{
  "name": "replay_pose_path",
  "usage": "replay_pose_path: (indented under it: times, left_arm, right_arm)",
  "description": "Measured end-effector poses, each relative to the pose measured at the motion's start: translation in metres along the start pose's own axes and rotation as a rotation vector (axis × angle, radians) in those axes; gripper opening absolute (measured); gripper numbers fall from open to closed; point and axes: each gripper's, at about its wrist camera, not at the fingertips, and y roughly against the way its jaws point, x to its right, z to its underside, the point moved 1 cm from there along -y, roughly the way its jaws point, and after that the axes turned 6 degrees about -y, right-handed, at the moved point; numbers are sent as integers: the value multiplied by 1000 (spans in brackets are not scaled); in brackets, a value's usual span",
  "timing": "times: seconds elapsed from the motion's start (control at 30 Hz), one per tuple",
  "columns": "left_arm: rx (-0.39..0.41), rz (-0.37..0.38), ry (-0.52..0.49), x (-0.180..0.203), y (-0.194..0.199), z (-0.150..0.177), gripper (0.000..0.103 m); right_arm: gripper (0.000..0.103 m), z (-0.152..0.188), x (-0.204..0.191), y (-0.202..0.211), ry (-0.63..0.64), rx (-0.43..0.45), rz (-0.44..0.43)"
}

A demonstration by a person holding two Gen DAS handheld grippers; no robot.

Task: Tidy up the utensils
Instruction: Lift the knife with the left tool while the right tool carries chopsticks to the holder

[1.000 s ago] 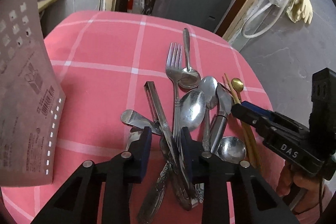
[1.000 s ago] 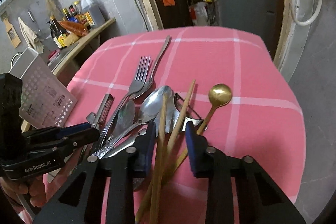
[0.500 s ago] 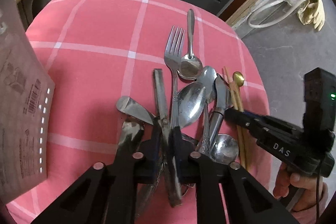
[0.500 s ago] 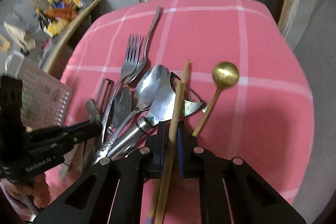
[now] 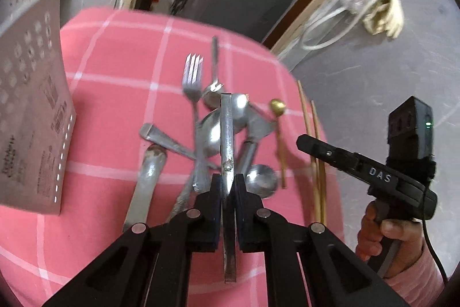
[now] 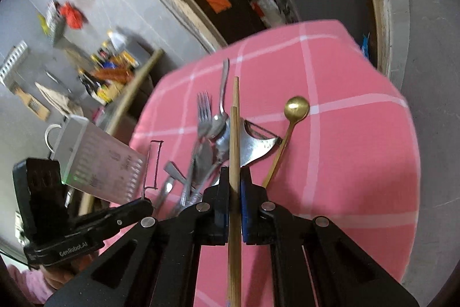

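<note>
My left gripper (image 5: 228, 186) is shut on a flat metal utensil (image 5: 227, 131) and holds it above the pile of forks and spoons (image 5: 207, 134) on the pink checked tablecloth (image 5: 115, 76). My right gripper (image 6: 234, 186) is shut on a pair of wooden chopsticks (image 6: 234, 134), lifted over the pile; in the left wrist view the chopsticks (image 5: 314, 151) stand out past the right gripper. A fork (image 6: 203, 117), a metal peeler (image 6: 256, 141) and a small gold spoon (image 6: 296, 108) lie on the cloth.
A grey perforated utensil holder (image 5: 28, 105) stands at the table's left; it also shows in the right wrist view (image 6: 97, 160). The table's right edge (image 5: 304, 105) drops to a grey floor. A doorway and shelves lie behind.
Both grippers closed, the left on the flat metal utensil, the right on the chopsticks, and both have lifted their items up off the pile.
</note>
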Motion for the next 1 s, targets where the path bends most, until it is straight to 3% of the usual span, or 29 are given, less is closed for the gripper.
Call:
replay_pose_path:
  times: [0.23,0.5,0.63,0.77,0.87,1.0]
  left_arm:
    - [142,87,-21,7,41,-5,8]
    - [332,119,-25,8,120,-34,8]
    - [434,94,-13,-10,168,-53,8]
    - [544,13,-21,-41,206,-71,8]
    - [616,-36,-22,-68,222,-77,8]
    - [681,-48,-9,-99,218,-76,8]
  right_arm:
    - [6,-6,-20,50,22,159,-51]
    - [6,-49,-90,94,41,389,-197]
    - [6,-68,-140,95,48,493,-301]
    - [6,-77,-193,80,56,593,-409]
    - [6,-75,-223,67,67,652,-468]
    - [6,-59,-243,37,100,679,-491]
